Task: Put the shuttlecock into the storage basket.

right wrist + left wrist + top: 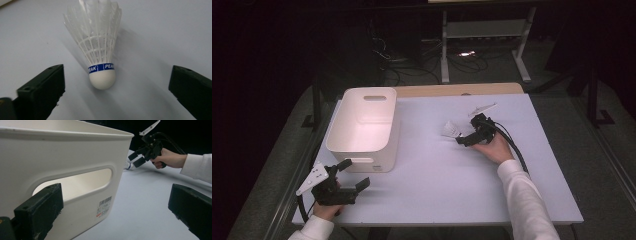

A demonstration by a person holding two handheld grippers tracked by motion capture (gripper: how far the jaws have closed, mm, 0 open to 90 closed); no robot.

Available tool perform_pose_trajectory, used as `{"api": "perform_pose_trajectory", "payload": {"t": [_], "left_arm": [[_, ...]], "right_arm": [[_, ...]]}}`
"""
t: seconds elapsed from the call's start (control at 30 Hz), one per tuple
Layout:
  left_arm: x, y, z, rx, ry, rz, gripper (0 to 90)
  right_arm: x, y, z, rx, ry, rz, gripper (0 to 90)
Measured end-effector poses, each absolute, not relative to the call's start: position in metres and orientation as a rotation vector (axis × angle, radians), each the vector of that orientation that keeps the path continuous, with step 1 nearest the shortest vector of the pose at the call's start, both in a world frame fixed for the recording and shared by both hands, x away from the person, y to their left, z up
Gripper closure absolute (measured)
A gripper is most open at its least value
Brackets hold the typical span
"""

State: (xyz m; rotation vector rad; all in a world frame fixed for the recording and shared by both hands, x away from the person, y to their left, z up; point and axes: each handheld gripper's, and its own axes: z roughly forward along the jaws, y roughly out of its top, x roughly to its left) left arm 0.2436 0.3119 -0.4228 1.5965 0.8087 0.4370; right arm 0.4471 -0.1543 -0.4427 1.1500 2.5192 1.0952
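Observation:
A white feather shuttlecock (101, 62) with a blue band lies on its side on the pale table, cork toward me. My right gripper (116, 87) is open, its jaws standing well apart on either side of the cork without touching it. From above, the shuttlecock (451, 130) lies just left of the right gripper (464, 140), right of centre. My left gripper (355, 174) is open and empty near the front left edge. Its jaws point at the handle slot of a white plastic bin (62, 152), and its view also catches the right gripper (137, 160) beyond.
The white bin (346, 148) stands at the table's left, with nothing visible inside. The pale tabletop (437, 185) stretches between the two hands. A wooden strip runs along the far edge, and cables and a metal frame stand in the dark behind it.

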Motion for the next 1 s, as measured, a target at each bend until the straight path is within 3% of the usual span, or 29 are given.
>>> {"api": "perform_pose_trajectory", "payload": {"t": [0.23, 0.8, 1.0], "left_arm": [[0.2441, 0.3119, -0.4232, 1.601, 0.809, 0.436, 0.0], [0.2440, 0.3120, -0.4231, 1.599, 0.809, 0.432, 0.0], [0.2441, 0.3120, -0.4231, 1.598, 0.809, 0.430, 0.0]], "right_arm": [[0.4468, -0.1535, -0.4428, 1.119, 2.544, 1.109, 16.7], [0.4471, -0.1486, -0.4468, 1.028, 2.598, 1.106, 61.6], [0.4461, -0.1495, -0.4441, 1.031, 2.604, 1.095, 63.3]]}}
